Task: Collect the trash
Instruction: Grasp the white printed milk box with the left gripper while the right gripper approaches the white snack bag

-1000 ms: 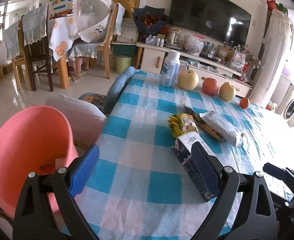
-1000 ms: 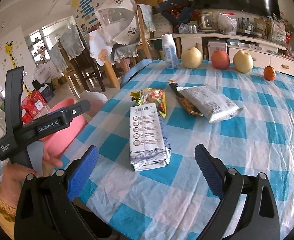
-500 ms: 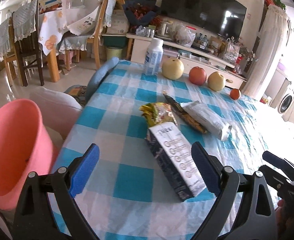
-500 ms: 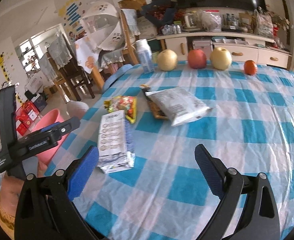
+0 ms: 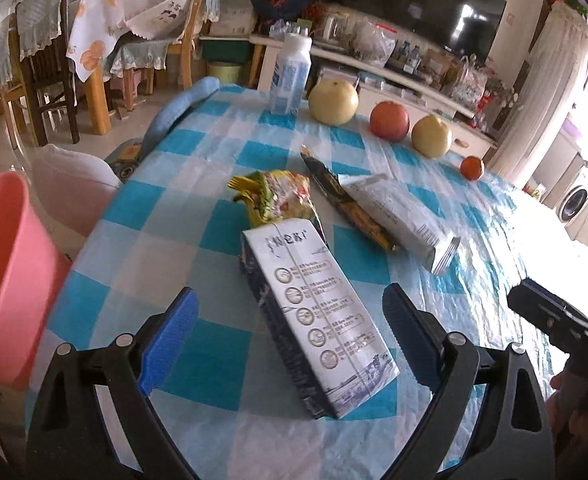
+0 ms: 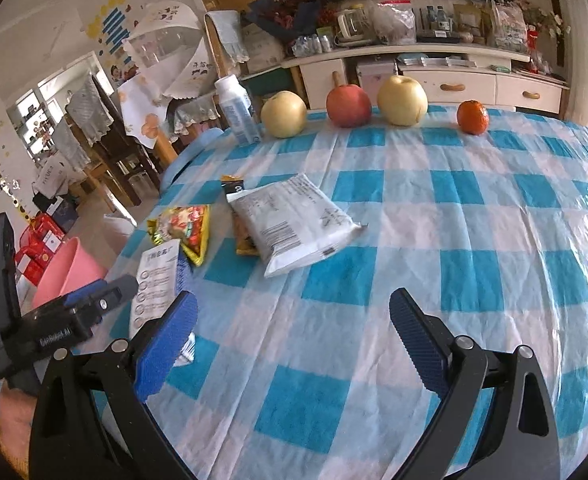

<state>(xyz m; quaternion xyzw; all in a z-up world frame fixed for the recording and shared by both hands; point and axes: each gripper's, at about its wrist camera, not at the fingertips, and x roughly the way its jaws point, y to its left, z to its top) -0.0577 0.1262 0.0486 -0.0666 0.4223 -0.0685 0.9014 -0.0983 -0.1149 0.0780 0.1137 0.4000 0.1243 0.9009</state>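
A white-and-navy carton (image 5: 314, 316) lies flat on the blue checked tablecloth (image 5: 197, 216), between the open jaws of my left gripper (image 5: 289, 336), whose pads stand clear of it. Behind the carton lie a yellow-green snack wrapper (image 5: 277, 196), a dark wrapper (image 5: 334, 188) and a white pouch (image 5: 398, 216). In the right wrist view my right gripper (image 6: 294, 336) is open over bare cloth, with the white pouch (image 6: 289, 220) ahead of it and the carton (image 6: 155, 280) to its left, partly behind the left gripper's body.
A pink bin (image 5: 1, 276) stands off the table's left edge beside a white cushion (image 5: 69, 184). Along the far edge stand a white bottle (image 6: 237, 110), two pears (image 6: 283, 114), an apple (image 6: 348, 105) and a tangerine (image 6: 472, 117). Chairs and a cabinet lie beyond.
Both grippers have swung to the right over the table. The carton now lies between the left jaws; the right gripper's view has shifted from the carton towards the white pouch.
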